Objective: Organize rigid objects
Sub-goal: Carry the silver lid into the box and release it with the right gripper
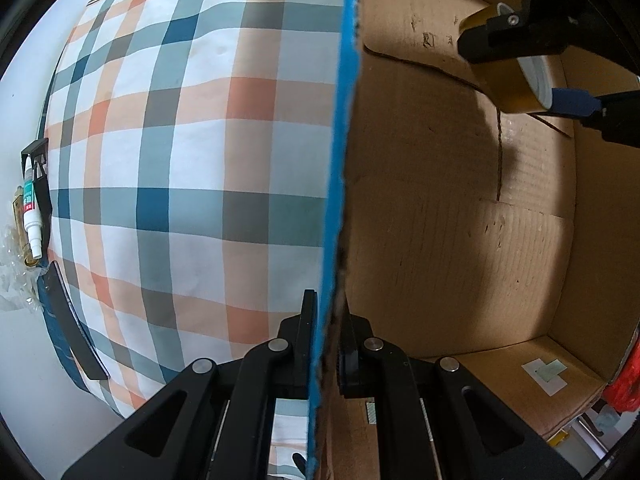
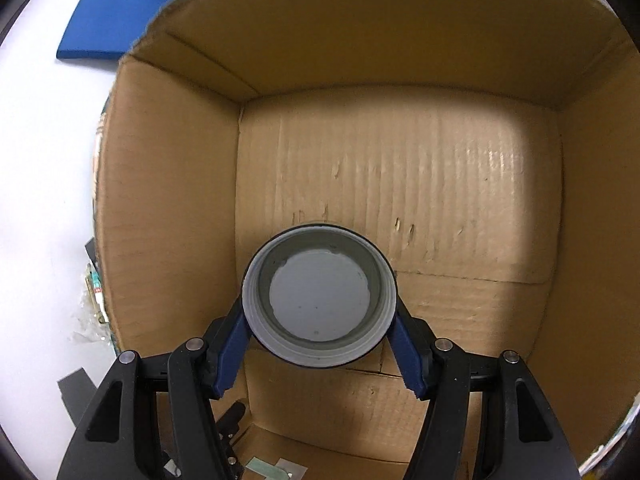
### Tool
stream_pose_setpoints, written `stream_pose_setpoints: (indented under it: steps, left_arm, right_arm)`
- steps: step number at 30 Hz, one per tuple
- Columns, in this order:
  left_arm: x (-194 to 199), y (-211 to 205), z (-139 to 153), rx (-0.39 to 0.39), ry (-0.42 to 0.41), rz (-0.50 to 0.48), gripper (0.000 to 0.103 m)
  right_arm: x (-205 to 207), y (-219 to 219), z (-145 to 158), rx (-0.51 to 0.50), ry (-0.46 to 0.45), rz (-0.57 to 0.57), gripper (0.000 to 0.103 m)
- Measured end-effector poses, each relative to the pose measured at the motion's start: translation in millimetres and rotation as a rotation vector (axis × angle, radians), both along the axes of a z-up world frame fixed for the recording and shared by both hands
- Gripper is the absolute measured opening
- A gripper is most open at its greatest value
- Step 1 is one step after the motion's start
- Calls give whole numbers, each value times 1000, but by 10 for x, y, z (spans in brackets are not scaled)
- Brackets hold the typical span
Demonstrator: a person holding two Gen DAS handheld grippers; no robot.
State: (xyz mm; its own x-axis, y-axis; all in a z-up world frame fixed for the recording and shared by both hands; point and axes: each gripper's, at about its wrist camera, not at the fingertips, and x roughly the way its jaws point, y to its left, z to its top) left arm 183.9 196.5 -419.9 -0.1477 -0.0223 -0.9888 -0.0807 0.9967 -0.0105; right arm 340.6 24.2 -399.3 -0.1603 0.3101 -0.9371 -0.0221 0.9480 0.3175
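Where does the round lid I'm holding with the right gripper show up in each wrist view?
Left wrist: the round lid is at the upper right, seen edge-on with its gold side, clamped by the right gripper above the box floor.
Right wrist: it sits low in the centre, grey inside facing the camera, between the blue pads.
Shared landmark: the cardboard box, open side towards both cameras.

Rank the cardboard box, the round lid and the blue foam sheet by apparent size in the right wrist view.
1. Cardboard box, filling most of the frame.
2 and 3. Unsure: the round lid and the blue foam sheet cover similar areas, and the lid, between the right gripper's fingers, is much nearer the camera.
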Motion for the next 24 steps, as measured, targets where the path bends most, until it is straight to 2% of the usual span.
stream_pose_setpoints:
  steps: [8, 9, 12, 14, 18, 24]
  left_arm:
    - [35, 5, -7, 1, 0, -4, 5]
    - [43, 3, -5, 2, -1, -5, 5]
    - [48, 9, 19, -1, -3, -5, 5]
    - [51, 7, 34, -3, -4, -6, 5]
    - [28, -4, 59, 0, -10, -10, 5]
    - [-6, -21, 116, 1, -21, -18, 5]
  right_arm:
    - [8, 185, -184, -8, 50, 33, 67]
    - [-28, 151, -177, -13, 52, 37, 70]
    - [-45, 155, -195, -22, 51, 35, 88]
    - [-66, 146, -181, -38, 48, 38, 91]
    - [-114, 90, -86, -71, 11, 41, 102]
    - [-230, -50, 165, -157, -91, 8, 103]
